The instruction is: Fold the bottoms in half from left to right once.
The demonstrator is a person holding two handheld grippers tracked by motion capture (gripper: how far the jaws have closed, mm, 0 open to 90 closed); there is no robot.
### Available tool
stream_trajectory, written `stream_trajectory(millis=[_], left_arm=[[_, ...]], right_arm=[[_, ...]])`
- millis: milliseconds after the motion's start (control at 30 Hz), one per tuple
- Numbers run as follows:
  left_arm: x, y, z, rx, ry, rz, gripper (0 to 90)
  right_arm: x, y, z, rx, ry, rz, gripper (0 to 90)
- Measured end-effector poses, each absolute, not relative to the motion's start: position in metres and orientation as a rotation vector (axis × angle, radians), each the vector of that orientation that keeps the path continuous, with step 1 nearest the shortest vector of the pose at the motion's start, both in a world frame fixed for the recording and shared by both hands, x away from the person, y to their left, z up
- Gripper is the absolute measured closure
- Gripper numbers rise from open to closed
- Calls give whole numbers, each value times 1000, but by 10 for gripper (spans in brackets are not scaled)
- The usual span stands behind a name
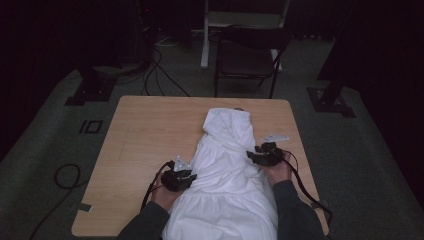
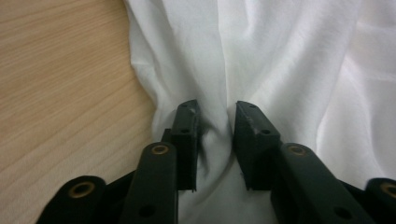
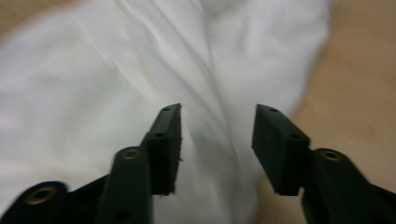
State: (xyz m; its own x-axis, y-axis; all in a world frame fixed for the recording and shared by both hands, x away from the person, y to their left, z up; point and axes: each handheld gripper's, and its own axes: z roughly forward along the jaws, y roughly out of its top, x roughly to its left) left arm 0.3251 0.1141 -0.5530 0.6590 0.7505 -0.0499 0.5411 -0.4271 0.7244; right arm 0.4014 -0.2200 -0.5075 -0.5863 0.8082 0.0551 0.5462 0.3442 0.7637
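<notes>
A white garment (image 1: 225,165) lies lengthwise down the middle of the wooden table (image 1: 150,130), its narrow folded end at the far side. My left gripper (image 1: 191,176) rests at the garment's left edge. In the left gripper view its jaws (image 2: 215,109) stand slightly apart around a raised fold of the white cloth (image 2: 280,60), with a thin shadow beside the left pad. My right gripper (image 1: 253,156) is at the garment's right edge. In the right gripper view it (image 3: 217,109) is wide open above the white cloth (image 3: 93,93), with nothing pinched.
A dark folding chair (image 1: 247,57) stands beyond the table's far edge, and cables (image 1: 160,80) run over the floor there. The garment's lower end hangs over the near table edge between the person's sleeves. Bare wood (image 2: 60,93) lies to the left of the cloth.
</notes>
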Motion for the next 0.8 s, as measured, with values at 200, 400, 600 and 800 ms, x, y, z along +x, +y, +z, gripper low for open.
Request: stream_trajectory(millis=[200, 400, 600, 800], left_arm=[[329, 111, -553, 2136, 1007, 370, 665], [328, 112, -554, 2130, 1005, 371, 667], [326, 110, -554, 2123, 1013, 385, 680], [324, 110, -554, 2126, 1013, 386, 687]], right_arm=[[438, -156, -498, 995, 2352, 1091, 421], [468, -120, -509, 991, 2367, 973, 348], [483, -143, -501, 1106, 2322, 1044, 878], [489, -209, -480, 1314, 2059, 1159, 892]])
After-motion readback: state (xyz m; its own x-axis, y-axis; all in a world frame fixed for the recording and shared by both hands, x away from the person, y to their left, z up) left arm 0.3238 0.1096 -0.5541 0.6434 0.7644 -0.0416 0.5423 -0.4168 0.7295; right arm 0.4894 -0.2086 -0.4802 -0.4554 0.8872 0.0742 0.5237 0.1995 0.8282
